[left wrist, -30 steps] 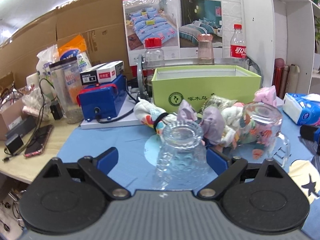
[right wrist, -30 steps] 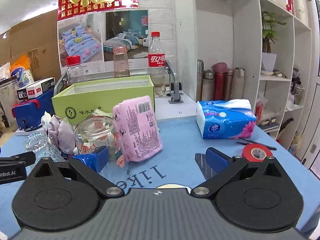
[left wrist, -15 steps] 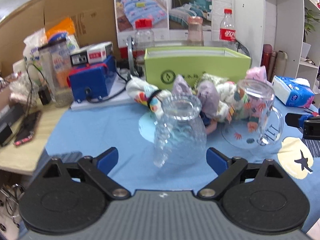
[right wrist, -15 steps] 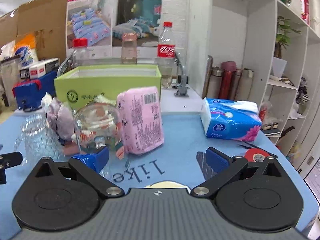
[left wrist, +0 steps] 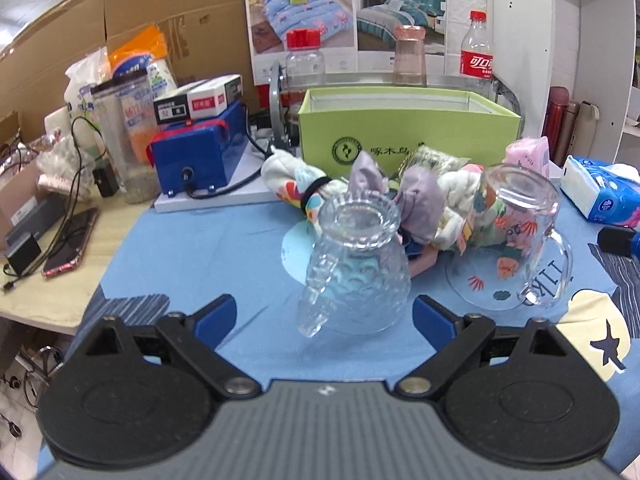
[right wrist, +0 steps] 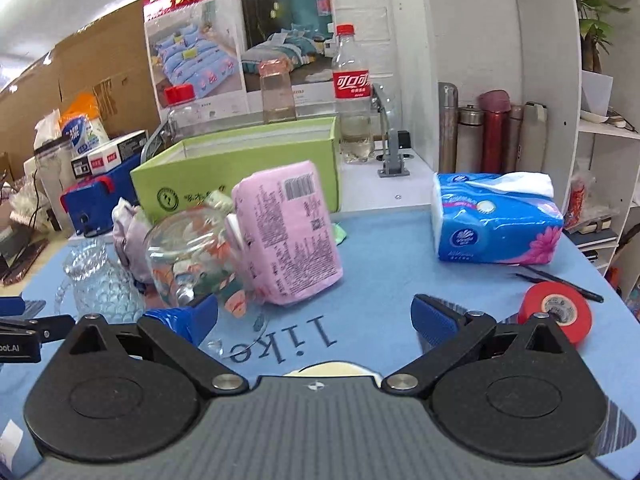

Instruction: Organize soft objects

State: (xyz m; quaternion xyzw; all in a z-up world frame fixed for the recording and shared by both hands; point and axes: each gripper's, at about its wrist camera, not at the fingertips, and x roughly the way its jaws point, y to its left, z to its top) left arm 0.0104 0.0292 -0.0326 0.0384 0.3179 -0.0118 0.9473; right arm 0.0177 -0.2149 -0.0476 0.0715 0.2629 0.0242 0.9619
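Now my left tongs (left wrist: 325,312) are wide apart by the bumpy glass (left wrist: 354,268) | my right tongs (right wrist: 314,316) are wide apart, empty, near the pink pack (right wrist: 286,232)

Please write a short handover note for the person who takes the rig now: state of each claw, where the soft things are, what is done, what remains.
Left claw: open, empty, the textured glass pitcher standing in front of it, untouched.
Right claw: open, empty.
Soft things: cloth bundle on the blue mat in front of the green box; pink pack leaning beside the clear glass mug; blue tissue pack further right.
Done: no soft thing seen in the box; its floor is hidden.
Left: all the sorting, and mind the glassware.
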